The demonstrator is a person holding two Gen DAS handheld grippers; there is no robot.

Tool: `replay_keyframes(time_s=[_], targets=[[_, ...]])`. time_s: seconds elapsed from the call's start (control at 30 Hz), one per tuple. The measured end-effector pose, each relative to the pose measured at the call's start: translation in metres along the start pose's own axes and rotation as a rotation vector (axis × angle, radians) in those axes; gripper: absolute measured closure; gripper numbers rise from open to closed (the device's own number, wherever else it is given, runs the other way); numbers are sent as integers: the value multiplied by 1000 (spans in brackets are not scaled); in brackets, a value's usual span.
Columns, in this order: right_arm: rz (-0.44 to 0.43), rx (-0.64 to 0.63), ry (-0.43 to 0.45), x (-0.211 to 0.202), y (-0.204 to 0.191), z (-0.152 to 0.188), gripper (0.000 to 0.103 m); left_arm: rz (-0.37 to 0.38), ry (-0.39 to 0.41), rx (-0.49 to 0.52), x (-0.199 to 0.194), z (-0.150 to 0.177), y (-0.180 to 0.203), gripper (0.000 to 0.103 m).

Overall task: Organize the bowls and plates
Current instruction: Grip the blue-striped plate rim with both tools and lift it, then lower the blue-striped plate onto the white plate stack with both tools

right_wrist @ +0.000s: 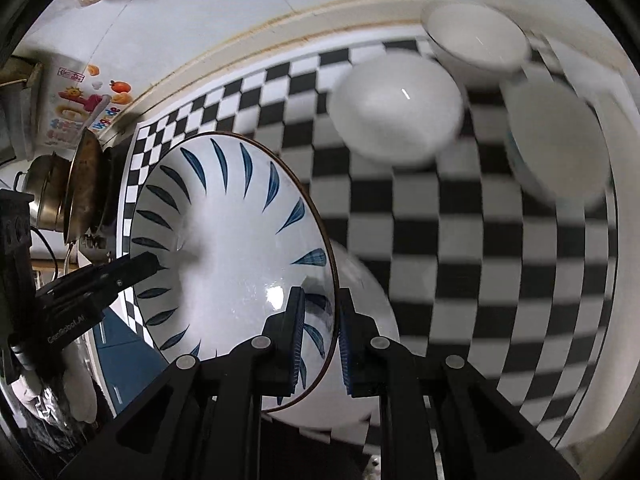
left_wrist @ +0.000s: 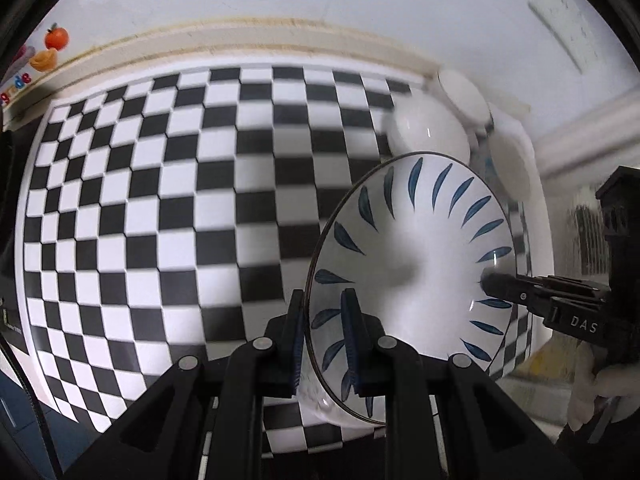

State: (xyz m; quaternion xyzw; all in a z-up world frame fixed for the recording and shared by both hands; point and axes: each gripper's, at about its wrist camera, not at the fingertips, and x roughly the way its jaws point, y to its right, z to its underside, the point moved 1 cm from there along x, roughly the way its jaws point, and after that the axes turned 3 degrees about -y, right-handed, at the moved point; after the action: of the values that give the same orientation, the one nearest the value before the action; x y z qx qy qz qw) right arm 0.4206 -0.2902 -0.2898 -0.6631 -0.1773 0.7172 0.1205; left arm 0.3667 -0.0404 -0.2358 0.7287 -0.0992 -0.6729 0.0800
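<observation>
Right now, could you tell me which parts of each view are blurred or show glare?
Left wrist view: the plain white bowls at the back are smeared, the blue-leaf patterned bowl sharper. Right wrist view: the checkered mat blurs rightward; glare spots the patterned bowl near the fingers.

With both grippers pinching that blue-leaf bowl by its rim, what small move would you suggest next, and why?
Probably carry the blue-leaf bowl toward the three white bowls at the far corner of the checkered mat. The left gripper and right gripper each clamp opposite rims, the bowl appears lifted, and blur suggests motion.
</observation>
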Motion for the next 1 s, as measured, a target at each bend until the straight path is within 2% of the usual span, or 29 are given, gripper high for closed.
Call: replay_keyframes(time_s=[0.2, 0.37, 0.5, 1.0], targets=[[-17, 72, -18, 22, 24, 41, 85, -19, -73, 30, 32, 18, 10, 88], [-5, 88, -35, 39, 34, 58, 85, -38, -105, 23, 48, 21, 11, 88], [-3, 97, -44, 49, 38, 61, 85, -28, -133, -2, 59, 21, 6, 88], [27, 73, -81, 69, 32, 49, 85, -76, -148, -24, 75, 25, 6, 88]])
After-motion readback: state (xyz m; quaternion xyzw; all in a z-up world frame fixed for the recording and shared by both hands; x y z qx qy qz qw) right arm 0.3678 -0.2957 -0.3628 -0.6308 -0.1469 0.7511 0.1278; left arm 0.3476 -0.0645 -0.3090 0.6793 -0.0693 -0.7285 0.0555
